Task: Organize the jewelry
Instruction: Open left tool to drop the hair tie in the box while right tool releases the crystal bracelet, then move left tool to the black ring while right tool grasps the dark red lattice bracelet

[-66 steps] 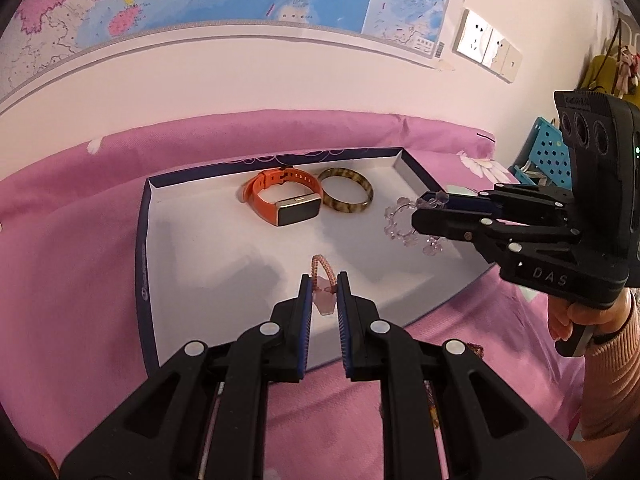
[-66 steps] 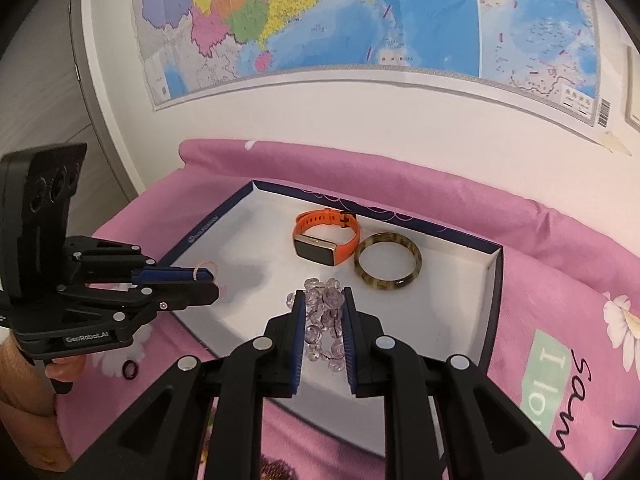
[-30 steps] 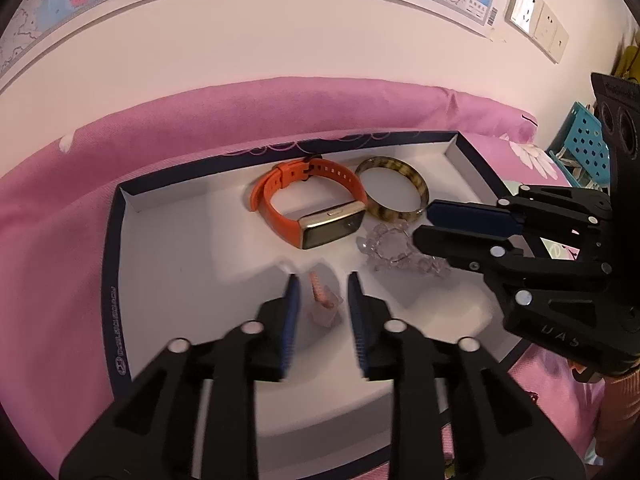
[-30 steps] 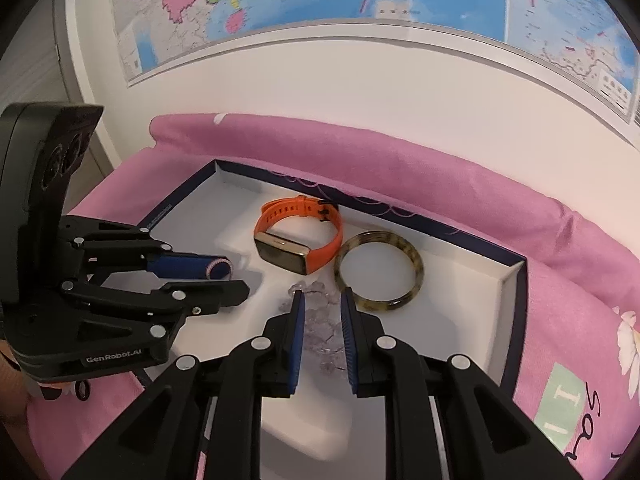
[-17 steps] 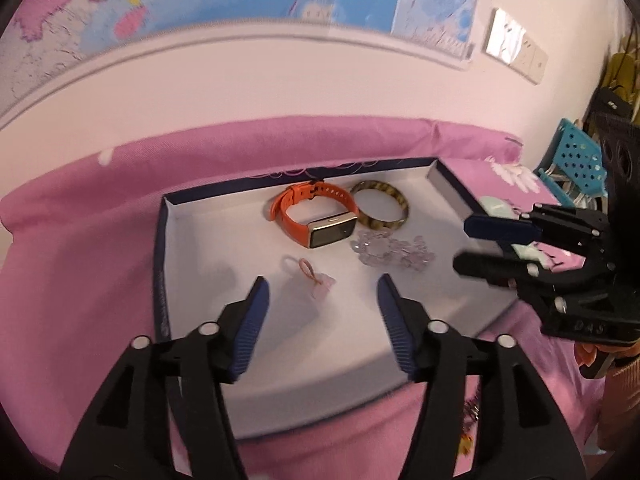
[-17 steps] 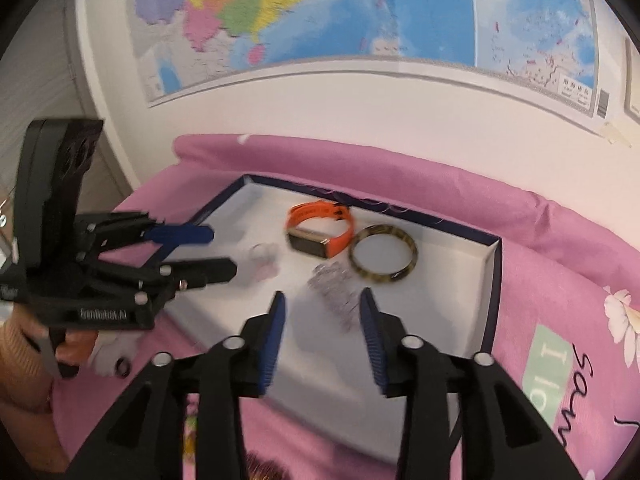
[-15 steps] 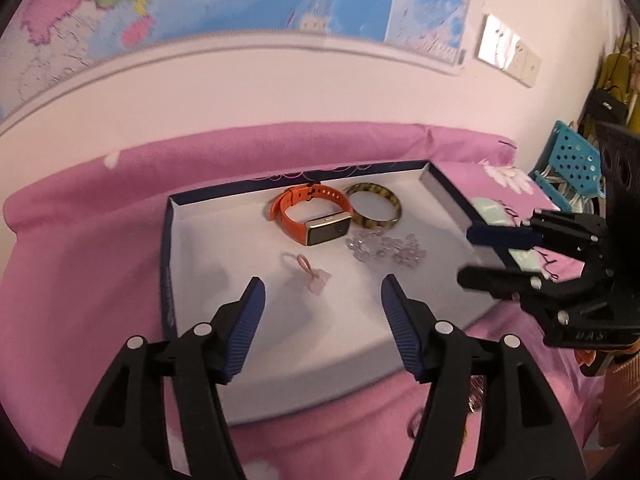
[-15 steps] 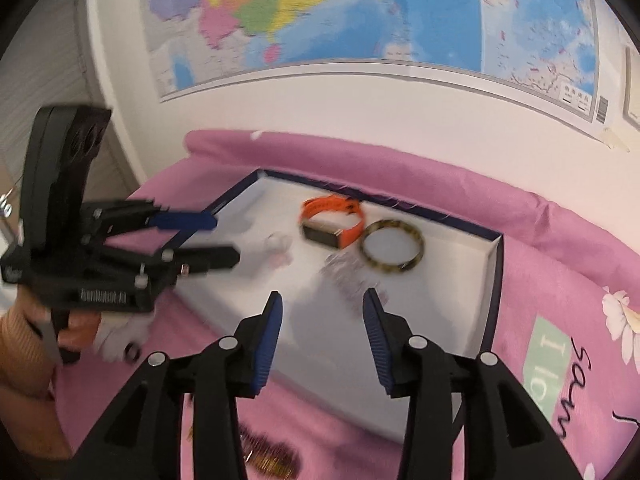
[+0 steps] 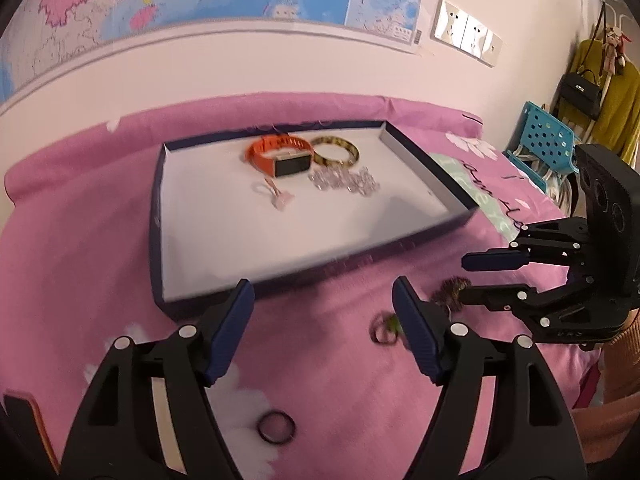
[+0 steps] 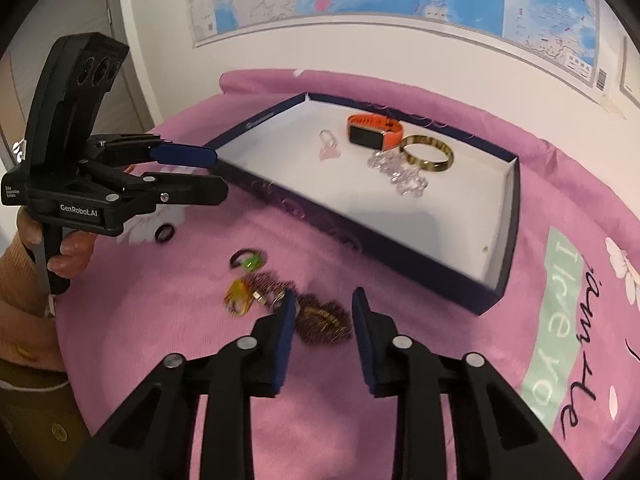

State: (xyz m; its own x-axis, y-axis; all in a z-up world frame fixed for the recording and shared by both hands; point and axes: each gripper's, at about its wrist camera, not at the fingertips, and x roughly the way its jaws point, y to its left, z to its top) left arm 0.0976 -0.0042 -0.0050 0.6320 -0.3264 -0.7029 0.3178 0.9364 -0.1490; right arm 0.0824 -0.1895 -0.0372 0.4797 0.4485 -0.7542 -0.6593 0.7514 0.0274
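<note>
A navy-rimmed white tray (image 9: 160,216) (image 10: 496,284) lies on the pink bedspread. In it are an orange smartwatch (image 9: 280,156) (image 10: 372,130), a tortoiseshell bangle (image 9: 336,151) (image 10: 427,153), a clear crystal bracelet (image 9: 346,180) (image 10: 400,174) and a small pink ring (image 9: 276,196) (image 10: 329,145). In front of the tray lie a black ring (image 9: 276,434) (image 10: 165,233), a green-stone ring (image 9: 386,326) (image 10: 248,260), a yellow ring (image 10: 237,298) and a dark red beaded bracelet (image 10: 322,320). My left gripper (image 9: 324,336) is open and empty above the bedspread. My right gripper (image 10: 324,320) is open, its fingers either side of the beaded bracelet.
A wall with a map rises behind the bed. A blue perforated chair (image 9: 544,140) and hanging bags (image 9: 584,92) stand at the far right. The bedspread has printed flowers and a green text panel (image 10: 560,320).
Both grippers let go of the pink ring and crystal bracelet in the tray, opened wide and pulled back out of it. They now hang over the loose rings in front of it.
</note>
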